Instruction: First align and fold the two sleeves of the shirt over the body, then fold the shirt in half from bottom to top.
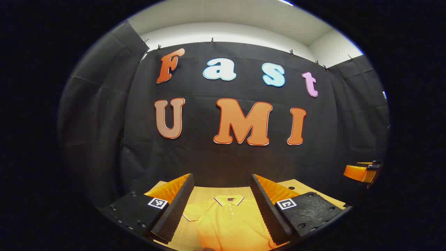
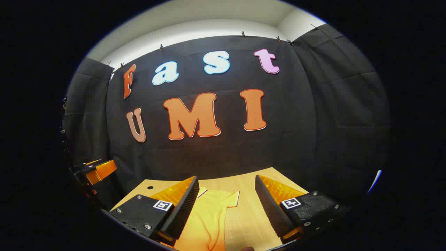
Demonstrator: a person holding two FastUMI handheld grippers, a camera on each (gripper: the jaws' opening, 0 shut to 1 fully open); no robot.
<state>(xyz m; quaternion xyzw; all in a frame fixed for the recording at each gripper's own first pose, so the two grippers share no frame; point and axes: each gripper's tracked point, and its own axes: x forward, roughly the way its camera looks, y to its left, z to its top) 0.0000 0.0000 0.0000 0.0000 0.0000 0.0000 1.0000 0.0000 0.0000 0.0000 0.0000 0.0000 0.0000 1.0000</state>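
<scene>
The yellow short-sleeved polo shirt lies flat on the pale wooden table, sleeves unfolded — nothing done yet. The left gripper and right gripper hover above the shirt, jaws wide, empty.

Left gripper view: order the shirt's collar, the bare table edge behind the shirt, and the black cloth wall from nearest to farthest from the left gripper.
1. Collar of the yellow shirt, lying flat just ahead between the fingers of the open left gripper.
2. Table, the bare wooden strip beyond the collar.
3. Black cloth wall, upright behind the table's far edge.
</scene>
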